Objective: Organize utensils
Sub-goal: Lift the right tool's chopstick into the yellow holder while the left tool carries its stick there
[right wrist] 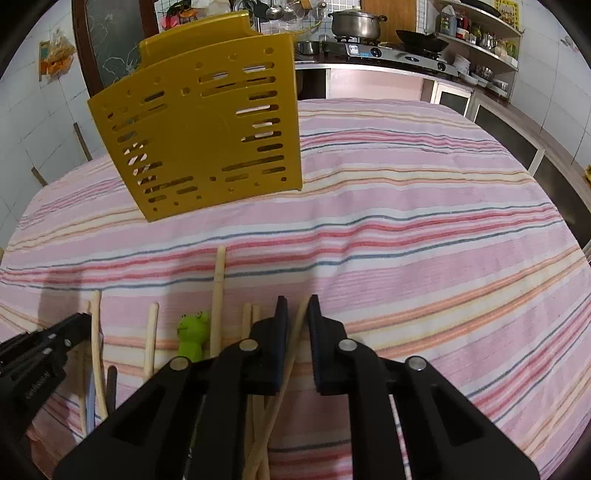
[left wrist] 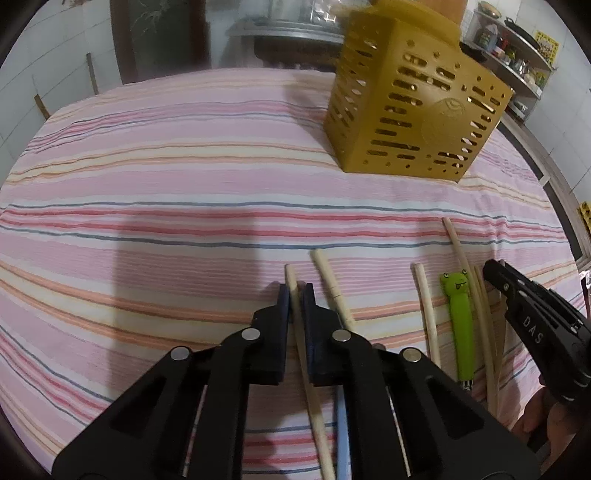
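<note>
A perforated yellow utensil holder point(left wrist: 413, 110) point(right wrist: 207, 133) stands on the striped tablecloth point(left wrist: 166, 184) beyond the utensils. Several pale wooden chopsticks point(left wrist: 332, 288) point(right wrist: 218, 295) lie side by side near the front edge, with a green frog-headed utensil point(left wrist: 460, 314) point(right wrist: 192, 332) among them. My left gripper point(left wrist: 295, 295) is shut on one chopstick point(left wrist: 291, 277), whose end pokes out past the fingertips. At the right end of the row, my right gripper point(right wrist: 298, 304) is shut on another chopstick point(right wrist: 301, 314) that runs slantwise between its pads. A light blue handle point(left wrist: 341, 424) shows under the left gripper.
Behind the table a stove carries a steel pot point(right wrist: 356, 22) and a black pan point(right wrist: 421, 40). Shelves with jars point(right wrist: 480, 37) line the right wall. A dark door point(left wrist: 159, 37) is at the back left. The cloth to the left and right of the utensils is bare.
</note>
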Tool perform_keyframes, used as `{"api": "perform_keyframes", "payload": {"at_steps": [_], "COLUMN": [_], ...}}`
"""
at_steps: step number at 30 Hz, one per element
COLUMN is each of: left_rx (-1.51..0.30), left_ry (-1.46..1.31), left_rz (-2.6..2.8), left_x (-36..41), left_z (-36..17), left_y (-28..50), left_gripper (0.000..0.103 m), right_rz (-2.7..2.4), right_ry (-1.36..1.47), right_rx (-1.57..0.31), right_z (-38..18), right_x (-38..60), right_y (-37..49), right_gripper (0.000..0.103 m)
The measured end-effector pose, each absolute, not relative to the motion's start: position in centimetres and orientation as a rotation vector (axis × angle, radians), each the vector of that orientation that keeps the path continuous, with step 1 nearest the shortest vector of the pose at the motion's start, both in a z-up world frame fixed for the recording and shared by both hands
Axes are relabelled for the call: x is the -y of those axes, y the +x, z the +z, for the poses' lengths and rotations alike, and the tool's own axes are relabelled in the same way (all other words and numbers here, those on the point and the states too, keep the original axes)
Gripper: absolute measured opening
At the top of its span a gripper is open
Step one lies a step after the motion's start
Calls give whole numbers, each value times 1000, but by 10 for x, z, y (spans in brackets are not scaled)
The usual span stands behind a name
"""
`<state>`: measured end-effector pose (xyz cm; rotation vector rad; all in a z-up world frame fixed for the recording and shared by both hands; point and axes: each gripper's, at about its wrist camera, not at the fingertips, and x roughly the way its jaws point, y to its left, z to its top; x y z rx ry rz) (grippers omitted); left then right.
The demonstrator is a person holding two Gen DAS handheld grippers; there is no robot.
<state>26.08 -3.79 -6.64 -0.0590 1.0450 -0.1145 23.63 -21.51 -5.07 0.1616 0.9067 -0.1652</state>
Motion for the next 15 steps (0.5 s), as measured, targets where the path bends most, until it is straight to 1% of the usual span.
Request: {"api": "perform_keyframes", "payload": {"at_steps": [8,12,15], "left_rx": [-1002,-904,-815], "left_ry": [-94,-101,-122], "left_rz": [-117,-116,-119], "left_x": [31,23,15], "left_z": [-56,-34,-14], "left_y": [248,229,209], "left_gripper": [5,5,5], "right_rz": [-119,-84,-68], "right_ry": [185,195,187], "right_rx": [-831,-751,-680], "right_z": [-32,-15,1], "right_x": [217,218,216], "right_y": [227,213,200], "right_gripper": [10,6,6]}}
